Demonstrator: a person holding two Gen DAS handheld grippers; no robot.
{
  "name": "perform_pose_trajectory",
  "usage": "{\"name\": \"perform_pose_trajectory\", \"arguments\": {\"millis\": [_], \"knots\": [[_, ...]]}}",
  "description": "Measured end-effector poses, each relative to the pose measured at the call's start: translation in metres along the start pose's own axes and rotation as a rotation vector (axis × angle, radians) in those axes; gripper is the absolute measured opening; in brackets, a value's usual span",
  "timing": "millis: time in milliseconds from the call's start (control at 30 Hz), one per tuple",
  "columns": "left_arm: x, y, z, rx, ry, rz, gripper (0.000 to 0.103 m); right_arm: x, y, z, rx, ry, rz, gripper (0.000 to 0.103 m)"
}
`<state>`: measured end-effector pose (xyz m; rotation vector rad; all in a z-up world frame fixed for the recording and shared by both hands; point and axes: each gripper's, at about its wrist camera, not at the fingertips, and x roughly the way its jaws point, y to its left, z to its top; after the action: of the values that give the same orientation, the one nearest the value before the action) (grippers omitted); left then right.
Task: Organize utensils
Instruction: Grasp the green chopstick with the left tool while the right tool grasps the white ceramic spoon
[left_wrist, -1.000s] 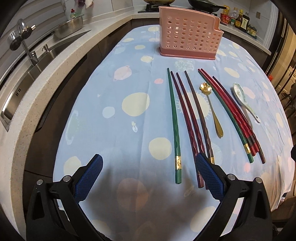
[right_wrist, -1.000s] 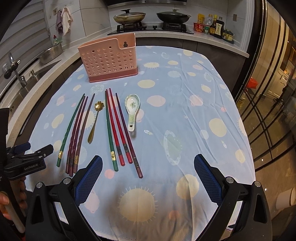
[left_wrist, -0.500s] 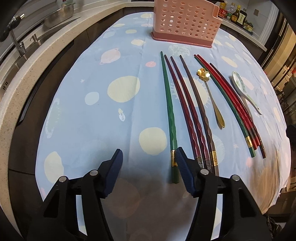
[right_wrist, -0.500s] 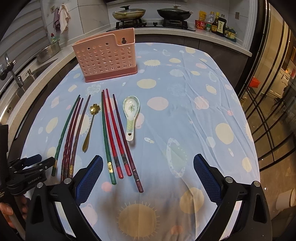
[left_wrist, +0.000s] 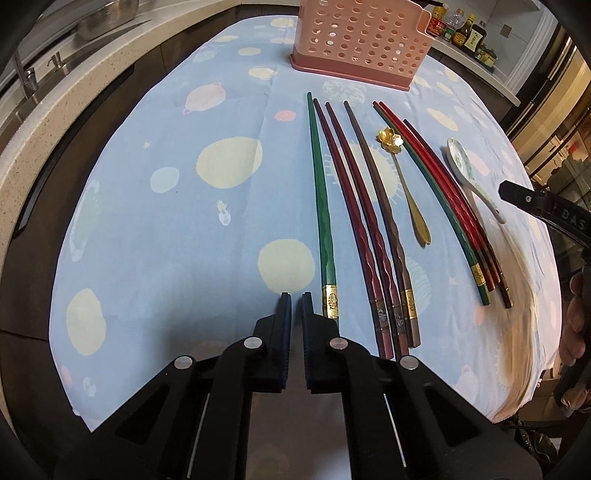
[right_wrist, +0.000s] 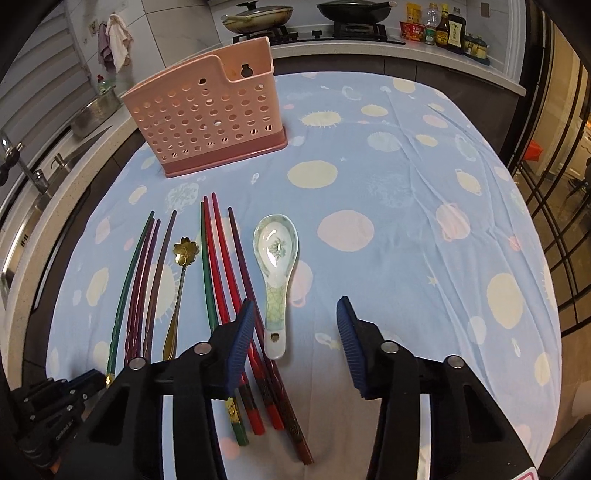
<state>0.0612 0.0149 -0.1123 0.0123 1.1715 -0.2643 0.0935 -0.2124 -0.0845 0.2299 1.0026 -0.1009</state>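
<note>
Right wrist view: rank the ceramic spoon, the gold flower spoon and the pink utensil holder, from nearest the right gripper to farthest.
1. Ceramic spoon: between the open jaws of the right gripper, toward the left one.
2. Gold flower spoon: farther left, among the chopsticks.
3. Pink utensil holder: upright at the far left.

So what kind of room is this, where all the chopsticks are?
It looks like a home kitchen. Behind the table there is a stove with two pans on it, sauce bottles stand on the counter, and a sink with a tap sits along the left side.
</note>
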Motion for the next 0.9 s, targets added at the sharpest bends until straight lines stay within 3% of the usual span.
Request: {"name": "perform_pose_trajectory", "arguments": {"millis": [67,233,300,367,400,533,733,900], "knots": [[0.0,-0.001,0.0,0.004,-0.001,0.001,0.006,0.011,-0.002,0.004,0.017,0.017,0.007,0.034],[-0.006,-0.001,0.0,0.008,-0.017,0.0,0.008,0.019,-0.003,0.01,0.037,0.023,0.016,0.033],[-0.01,-0.002,0.001,0.004,-0.026,-0.012,0.019,0.019,-0.002,0.011,0.031,0.019,0.014,0.033],[-0.013,-0.005,0.002,0.009,-0.043,-0.022,0.04,0.022,-0.001,0.012,0.026,0.025,0.017,0.033],[-0.013,-0.007,0.003,0.016,-0.046,-0.022,0.04,0.025,0.0,0.012,0.025,0.031,0.017,0.033],[0.001,-0.011,0.002,0.025,0.003,-0.022,0.037,0.037,0.0,0.013,0.028,0.051,0.015,0.033],[0.001,-0.003,0.002,0.011,0.001,-0.014,0.012,0.045,0.003,0.01,0.015,0.065,0.012,0.033],[0.0,0.0,0.001,0.009,-0.001,-0.02,0.008,0.044,0.004,0.009,0.019,0.062,0.019,0.033]]}}
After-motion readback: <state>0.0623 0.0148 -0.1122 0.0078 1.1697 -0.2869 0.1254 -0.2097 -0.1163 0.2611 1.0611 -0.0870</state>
